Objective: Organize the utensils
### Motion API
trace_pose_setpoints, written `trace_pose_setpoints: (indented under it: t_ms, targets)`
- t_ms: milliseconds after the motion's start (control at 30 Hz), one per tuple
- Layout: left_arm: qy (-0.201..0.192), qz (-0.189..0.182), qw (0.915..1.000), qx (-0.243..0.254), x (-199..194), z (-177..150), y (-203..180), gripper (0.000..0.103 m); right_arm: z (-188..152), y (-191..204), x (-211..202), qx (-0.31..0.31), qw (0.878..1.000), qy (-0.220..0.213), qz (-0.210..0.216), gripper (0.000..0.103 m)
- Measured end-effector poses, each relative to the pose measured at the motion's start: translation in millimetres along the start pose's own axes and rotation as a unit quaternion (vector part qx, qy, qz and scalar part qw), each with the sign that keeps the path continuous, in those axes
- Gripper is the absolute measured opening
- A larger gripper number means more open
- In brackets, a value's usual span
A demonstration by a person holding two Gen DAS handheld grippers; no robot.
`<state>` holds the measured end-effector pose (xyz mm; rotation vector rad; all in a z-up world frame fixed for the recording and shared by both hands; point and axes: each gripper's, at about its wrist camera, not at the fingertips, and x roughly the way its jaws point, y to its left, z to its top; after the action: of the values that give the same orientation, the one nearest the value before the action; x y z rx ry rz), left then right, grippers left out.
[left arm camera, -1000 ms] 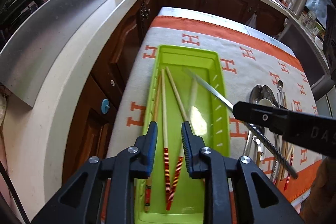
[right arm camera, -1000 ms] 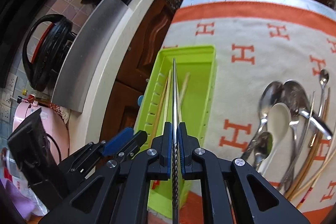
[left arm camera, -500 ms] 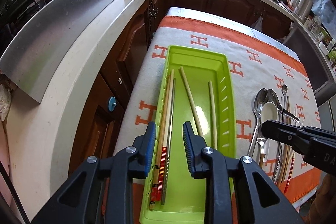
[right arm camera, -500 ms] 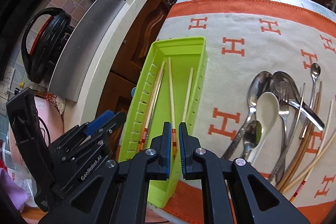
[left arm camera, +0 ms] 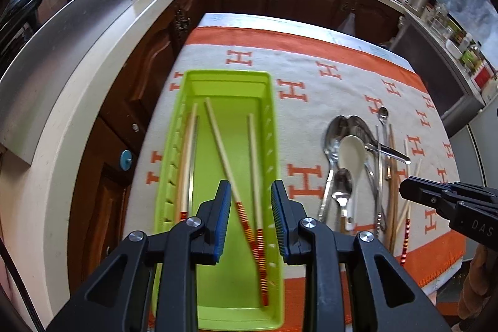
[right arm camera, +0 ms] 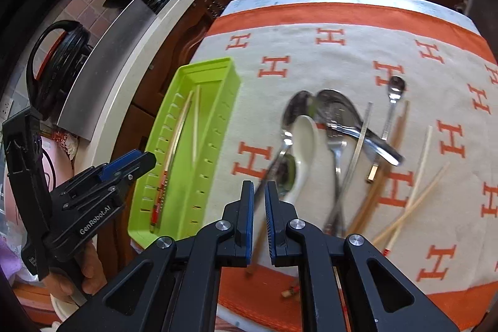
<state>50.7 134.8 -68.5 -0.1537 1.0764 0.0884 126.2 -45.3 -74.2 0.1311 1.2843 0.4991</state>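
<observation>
- Several chopsticks point(left arm camera: 226, 161) lie lengthwise in the green tray point(left arm camera: 274, 120) on the orange-and-cream cloth point(left arm camera: 311, 73)
- Left gripper point(left arm camera: 250, 220) hangs over the tray, jaws parted, nothing pinched
- Right gripper point(right arm camera: 259, 217) is nearly pressed together, empty, above the spoons and chopsticks pile point(right arm camera: 336, 129) beside the tray

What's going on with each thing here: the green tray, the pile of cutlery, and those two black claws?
Green tray: on the cloth, holding chopsticks.
Cutlery pile: loose on the cloth, unsorted.
White spoon: lying in the pile.
Left gripper: slightly open, empty.
Right gripper: nearly closed, empty.
</observation>
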Motion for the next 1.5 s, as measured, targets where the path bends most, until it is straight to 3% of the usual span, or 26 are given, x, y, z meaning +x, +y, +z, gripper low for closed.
trace_pose_setpoints:
  t_ms: [267,467,500,633,700,867,900,1033,1200,1300,1333,1500]
  targets:
    - [-0.003,-0.041,0.9987,0.031,-2,5,-44,0.025,-19,-55,-38,0.030,0.999,-0.032,-0.015,0.013]
    - [0.006,-0.065,0.9968,0.045,13,5,-75,0.025,-33,-91,-55,0.055,0.997,-0.052,-0.021,0.022]
    - [0.007,-0.067,0.9965,0.049,17,4,-81,0.026,-34,-97,-57,0.061,0.996,-0.054,-0.022,0.023]
    - [-0.007,-0.056,0.9964,0.063,28,2,-101,0.061,-37,-119,-55,0.082,0.995,-0.057,-0.028,0.023]
    - [-0.019,-0.041,0.9962,0.075,34,1,-112,0.061,-39,-129,-51,0.090,0.994,-0.055,-0.031,0.023]
    - [-0.008,-0.047,0.9953,0.084,59,4,-129,0.061,-45,-145,-36,0.099,0.994,-0.044,-0.025,0.023]
    - [-0.010,-0.043,0.9956,0.083,62,3,-130,0.061,-46,-147,-33,0.100,0.994,-0.042,-0.023,0.023]
    - [-0.007,-0.031,0.9952,0.093,76,3,-139,0.040,-49,-153,-24,0.101,0.994,-0.038,-0.014,0.023]
    - [-0.002,-0.002,0.9952,0.098,93,2,-147,0.030,-49,-158,-17,0.101,0.994,-0.036,-0.004,0.023]
    - [0.001,0.022,0.9946,0.101,102,2,-149,0.015,-47,-155,-15,0.092,0.995,-0.036,-0.003,0.023]
    - [0.004,0.021,0.9947,0.101,104,3,-149,0.009,-47,-153,-13,0.087,0.996,-0.035,-0.003,0.023]
    - [-0.005,0.002,0.9966,0.082,102,6,-146,0.003,-45,-142,-7,0.067,0.997,-0.032,0.003,0.023]
